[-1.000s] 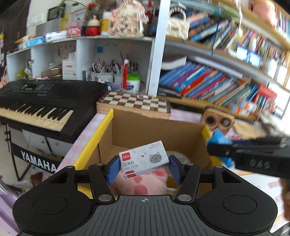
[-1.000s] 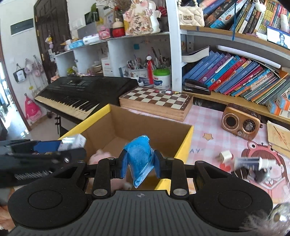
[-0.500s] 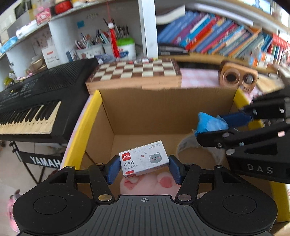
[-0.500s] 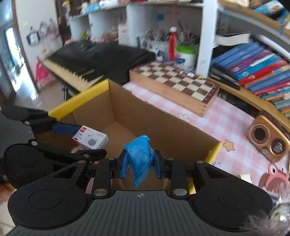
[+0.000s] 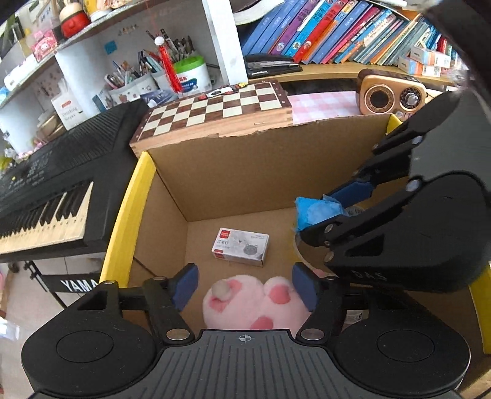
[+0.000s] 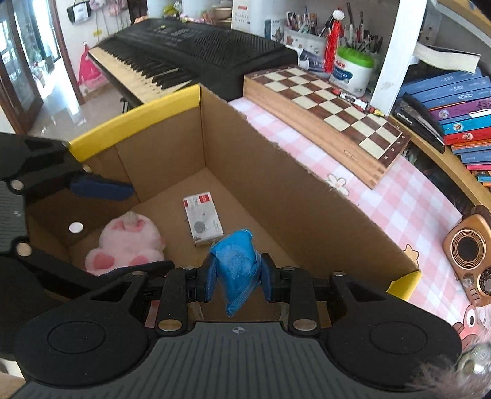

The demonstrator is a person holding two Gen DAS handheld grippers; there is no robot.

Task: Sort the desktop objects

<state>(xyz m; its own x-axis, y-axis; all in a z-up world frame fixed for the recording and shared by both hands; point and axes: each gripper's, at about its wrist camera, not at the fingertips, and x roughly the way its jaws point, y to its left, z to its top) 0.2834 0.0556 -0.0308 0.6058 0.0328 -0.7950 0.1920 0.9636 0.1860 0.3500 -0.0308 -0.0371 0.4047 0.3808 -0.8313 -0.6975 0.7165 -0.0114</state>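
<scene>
A yellow-rimmed cardboard box (image 5: 245,172) stands open below both grippers; it also shows in the right wrist view (image 6: 294,190). A white staple box (image 5: 240,246) lies flat on its floor, also in the right wrist view (image 6: 202,218). A pink plush paw (image 5: 254,304) lies beside it, also in the right wrist view (image 6: 122,245). My left gripper (image 5: 244,285) is open and empty above the plush. My right gripper (image 6: 236,276) is shut on a blue packet (image 6: 236,264) over the box; the packet also shows in the left wrist view (image 5: 316,211).
A chessboard (image 5: 214,107) lies behind the box on a pink checked cloth (image 6: 383,196). A black keyboard (image 5: 55,184) stands left. A small wooden radio (image 6: 469,251) sits right. Shelves with books (image 5: 337,27) and pen pots (image 5: 144,79) are behind. Part of a tape roll (image 5: 299,245) lies in the box.
My left gripper opened and the staple box dropped to the box floor. Both grippers tilted down over the box. The right gripper still holds the blue packet.
</scene>
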